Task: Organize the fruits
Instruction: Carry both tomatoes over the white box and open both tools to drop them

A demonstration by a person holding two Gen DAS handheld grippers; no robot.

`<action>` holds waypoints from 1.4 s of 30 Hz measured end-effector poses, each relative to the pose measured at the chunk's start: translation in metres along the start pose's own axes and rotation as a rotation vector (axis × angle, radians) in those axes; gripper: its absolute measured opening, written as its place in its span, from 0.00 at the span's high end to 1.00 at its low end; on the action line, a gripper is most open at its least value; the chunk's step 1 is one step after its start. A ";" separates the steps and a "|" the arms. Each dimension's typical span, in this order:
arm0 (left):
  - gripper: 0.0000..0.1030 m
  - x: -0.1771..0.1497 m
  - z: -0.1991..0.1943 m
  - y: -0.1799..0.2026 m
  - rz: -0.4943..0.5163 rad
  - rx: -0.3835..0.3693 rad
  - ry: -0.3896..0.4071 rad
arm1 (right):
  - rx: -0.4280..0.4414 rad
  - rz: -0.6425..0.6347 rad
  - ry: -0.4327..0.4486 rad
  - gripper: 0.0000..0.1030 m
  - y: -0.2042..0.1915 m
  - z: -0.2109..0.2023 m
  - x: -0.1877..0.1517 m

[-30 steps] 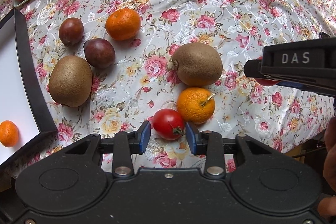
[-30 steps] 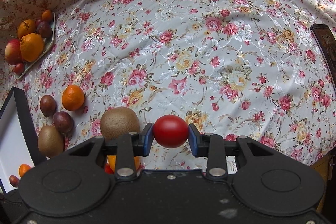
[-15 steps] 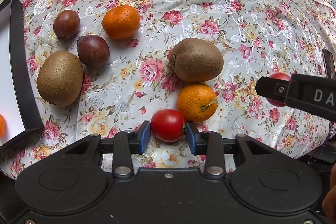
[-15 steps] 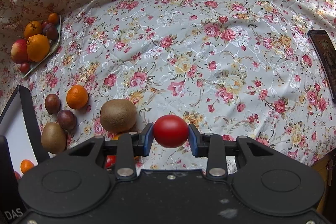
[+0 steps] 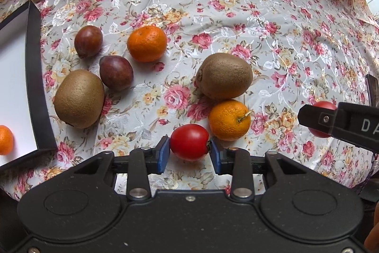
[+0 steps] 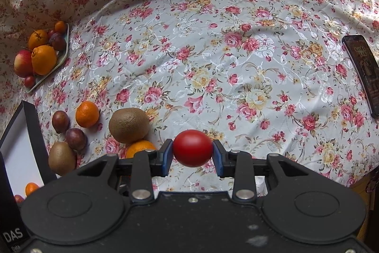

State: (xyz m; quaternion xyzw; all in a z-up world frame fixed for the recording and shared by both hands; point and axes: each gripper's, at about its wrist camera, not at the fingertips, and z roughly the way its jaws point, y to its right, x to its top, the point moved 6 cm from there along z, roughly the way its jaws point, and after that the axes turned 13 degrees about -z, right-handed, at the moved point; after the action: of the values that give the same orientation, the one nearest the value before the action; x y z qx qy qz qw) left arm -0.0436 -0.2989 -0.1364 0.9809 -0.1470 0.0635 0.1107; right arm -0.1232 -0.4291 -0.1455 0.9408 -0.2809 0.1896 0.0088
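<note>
In the left wrist view my left gripper [image 5: 189, 147] is shut on a red tomato [image 5: 189, 142] that rests on the flowered cloth, both blue pads against its sides. Touching it on the right is a stemmed tangerine [image 5: 229, 119], with a kiwi [image 5: 224, 75] just behind. My right gripper [image 6: 193, 151] is shut on a second red tomato [image 6: 192, 148], held above the cloth. That tomato [image 5: 325, 106] also shows at the right edge of the left wrist view. Further left lie another kiwi [image 5: 79, 98], two dark plums [image 5: 116, 72] [image 5: 88, 40] and a tangerine [image 5: 146, 43].
A green plate [image 6: 62, 56] with an apple, oranges and small fruits stands at the far left. A white tray with a black rim [image 5: 38, 77] holds a tangerine [image 5: 4, 139] at the near left. A dark phone [image 6: 362, 72] lies at the right edge of the table.
My left gripper moved forward until the tomato came between its pads, then closed slightly on it. The right gripper rose a little, still holding its tomato.
</note>
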 end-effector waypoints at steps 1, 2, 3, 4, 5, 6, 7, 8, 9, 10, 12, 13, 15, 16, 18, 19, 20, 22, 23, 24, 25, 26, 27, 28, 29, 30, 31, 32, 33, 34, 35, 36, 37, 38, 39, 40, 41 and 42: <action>0.57 0.002 -0.004 -0.002 -0.006 0.000 0.014 | 0.001 0.000 0.004 0.65 -0.001 -0.002 0.001; 0.57 0.005 -0.008 -0.005 -0.013 0.002 0.028 | 0.001 -0.001 0.008 0.65 -0.003 -0.003 0.003; 0.57 0.008 -0.011 -0.008 -0.020 0.007 0.042 | 0.002 -0.002 0.012 0.65 -0.005 -0.004 0.004; 0.57 0.010 -0.015 -0.011 -0.026 0.010 0.056 | 0.003 -0.003 0.015 0.65 -0.008 -0.005 0.005; 0.57 0.014 -0.019 -0.014 -0.034 0.015 0.075 | 0.005 -0.006 0.016 0.65 -0.010 -0.006 0.006; 0.57 0.016 -0.024 -0.019 -0.040 0.023 0.094 | 0.008 -0.008 0.018 0.65 -0.013 -0.006 0.007; 0.57 0.018 -0.028 -0.023 -0.046 0.030 0.109 | 0.012 -0.011 0.019 0.65 -0.017 -0.007 0.008; 0.57 0.021 -0.033 -0.029 -0.055 0.042 0.128 | 0.016 -0.014 0.019 0.65 -0.021 -0.007 0.010; 0.57 0.024 -0.037 -0.034 -0.064 0.051 0.143 | 0.020 -0.020 0.019 0.65 -0.026 -0.007 0.011; 0.57 0.027 -0.040 -0.039 -0.072 0.057 0.154 | 0.024 -0.025 0.020 0.65 -0.031 -0.007 0.013; 0.57 0.033 -0.049 -0.051 -0.093 0.059 0.173 | 0.032 -0.039 0.022 0.65 -0.044 -0.008 0.016; 0.57 0.037 -0.055 -0.058 -0.103 0.064 0.185 | 0.037 -0.047 0.024 0.65 -0.051 -0.008 0.018; 0.57 0.044 -0.066 -0.073 -0.125 0.086 0.217 | 0.052 -0.065 0.030 0.65 -0.067 -0.010 0.021; 0.57 0.048 -0.072 -0.082 -0.137 0.104 0.233 | 0.060 -0.075 0.032 0.65 -0.076 -0.011 0.023; 0.57 0.056 -0.084 -0.099 -0.160 0.141 0.269 | 0.079 -0.095 0.040 0.65 -0.095 -0.012 0.028; 0.57 0.060 -0.091 -0.109 -0.172 0.165 0.287 | 0.088 -0.107 0.044 0.65 -0.106 -0.013 0.030; 0.57 0.065 -0.096 -0.119 -0.184 0.184 0.301 | 0.099 -0.123 0.050 0.65 -0.119 -0.014 0.033; 0.57 0.073 -0.104 -0.139 -0.214 0.203 0.315 | 0.118 -0.161 0.058 0.65 -0.145 -0.014 0.036; 0.57 0.078 -0.107 -0.150 -0.231 0.207 0.317 | 0.126 -0.183 0.061 0.65 -0.158 -0.014 0.037; 0.57 0.082 -0.109 -0.160 -0.248 0.212 0.316 | 0.133 -0.206 0.064 0.65 -0.172 -0.013 0.038; 0.57 0.086 -0.112 -0.171 -0.264 0.225 0.315 | 0.139 -0.225 0.068 0.65 -0.183 -0.013 0.038; 0.57 0.090 -0.113 -0.181 -0.279 0.244 0.316 | 0.149 -0.250 0.071 0.65 -0.198 -0.013 0.037; 0.57 0.093 -0.115 -0.193 -0.297 0.270 0.322 | 0.161 -0.270 0.073 0.65 -0.211 -0.013 0.036; 0.57 0.096 -0.116 -0.204 -0.315 0.294 0.331 | 0.174 -0.288 0.075 0.65 -0.222 -0.012 0.035; 0.57 0.097 -0.116 -0.217 -0.334 0.314 0.336 | 0.188 -0.303 0.076 0.65 -0.233 -0.012 0.034; 0.57 0.097 -0.116 -0.229 -0.356 0.331 0.333 | 0.201 -0.320 0.079 0.65 -0.245 -0.012 0.033; 0.57 0.097 -0.115 -0.240 -0.378 0.342 0.324 | 0.210 -0.336 0.083 0.65 -0.255 -0.011 0.032; 0.57 0.095 -0.114 -0.253 -0.405 0.346 0.307 | 0.215 -0.352 0.087 0.65 -0.264 -0.011 0.030; 0.57 0.093 -0.111 -0.263 -0.420 0.341 0.287 | 0.219 -0.370 0.093 0.65 -0.274 -0.009 0.028; 0.57 0.091 -0.108 -0.271 -0.426 0.334 0.264 | 0.221 -0.388 0.097 0.65 -0.284 -0.008 0.026; 0.57 0.090 -0.105 -0.278 -0.431 0.327 0.244 | 0.221 -0.406 0.099 0.65 -0.292 -0.006 0.023; 0.57 0.088 -0.103 -0.284 -0.441 0.320 0.226 | 0.221 -0.423 0.098 0.65 -0.301 -0.004 0.021; 0.57 0.086 -0.102 -0.290 -0.450 0.313 0.215 | 0.223 -0.439 0.097 0.65 -0.309 -0.001 0.017; 0.57 0.084 -0.102 -0.295 -0.462 0.303 0.203 | 0.225 -0.450 0.093 0.65 -0.315 0.002 0.016; 0.57 0.082 -0.101 -0.300 -0.469 0.294 0.197 | 0.229 -0.459 0.089 0.65 -0.321 0.005 0.014; 0.57 0.080 -0.101 -0.305 -0.475 0.285 0.193 | 0.232 -0.464 0.085 0.65 -0.327 0.007 0.013; 0.57 0.078 -0.101 -0.309 -0.477 0.284 0.191 | 0.234 -0.469 0.080 0.64 -0.332 0.011 0.012; 0.57 0.076 -0.101 -0.314 -0.478 0.289 0.190 | 0.235 -0.476 0.077 0.64 -0.338 0.014 0.010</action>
State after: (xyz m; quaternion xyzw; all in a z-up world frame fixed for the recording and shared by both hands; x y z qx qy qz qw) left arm 0.1144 -0.0034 -0.0889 0.9830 0.1099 0.1471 -0.0048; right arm 0.0692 -0.1511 -0.1243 0.9671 -0.0273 0.2490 -0.0456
